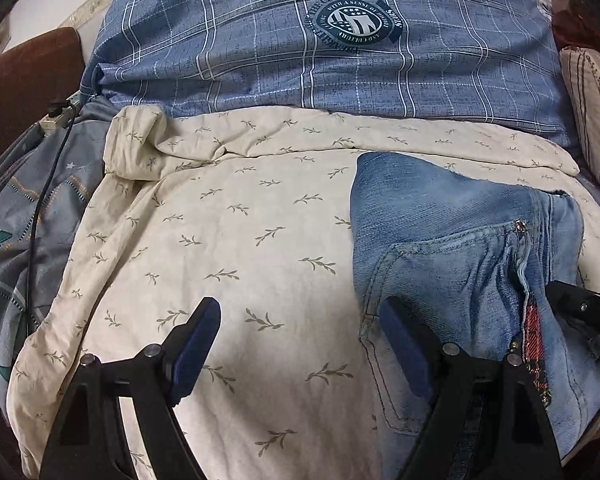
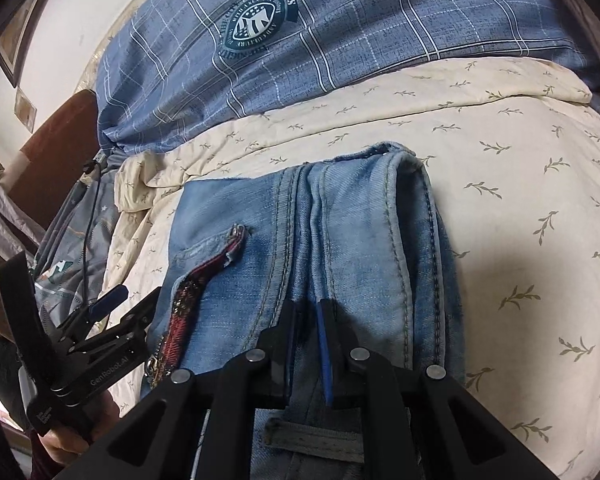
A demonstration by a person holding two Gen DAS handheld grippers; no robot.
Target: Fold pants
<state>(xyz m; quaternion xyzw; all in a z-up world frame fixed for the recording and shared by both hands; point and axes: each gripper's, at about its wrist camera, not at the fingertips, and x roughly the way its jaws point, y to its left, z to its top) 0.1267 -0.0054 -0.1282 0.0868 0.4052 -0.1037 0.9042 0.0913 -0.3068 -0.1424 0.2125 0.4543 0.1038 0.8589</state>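
Observation:
Light blue jeans (image 1: 452, 240) lie folded in a bundle on a cream leaf-print sheet (image 1: 240, 240), with a red plaid pocket lining showing. My left gripper (image 1: 300, 332) is open, its right finger resting on the jeans' left edge, its left finger over bare sheet. In the right wrist view the jeans (image 2: 340, 232) run away from the camera. My right gripper (image 2: 308, 316) is shut on a fold of the jeans near the waistband. The left gripper (image 2: 132, 300) shows at the lower left there, beside the jeans.
A blue plaid duvet (image 1: 340, 52) with a round badge lies behind the sheet. A grey patterned blanket (image 1: 28, 240) with a black cable (image 1: 40, 208) and a power strip is at left. A striped pillow (image 1: 592, 120) is at right. A brown headboard (image 1: 24, 92) stands at far left.

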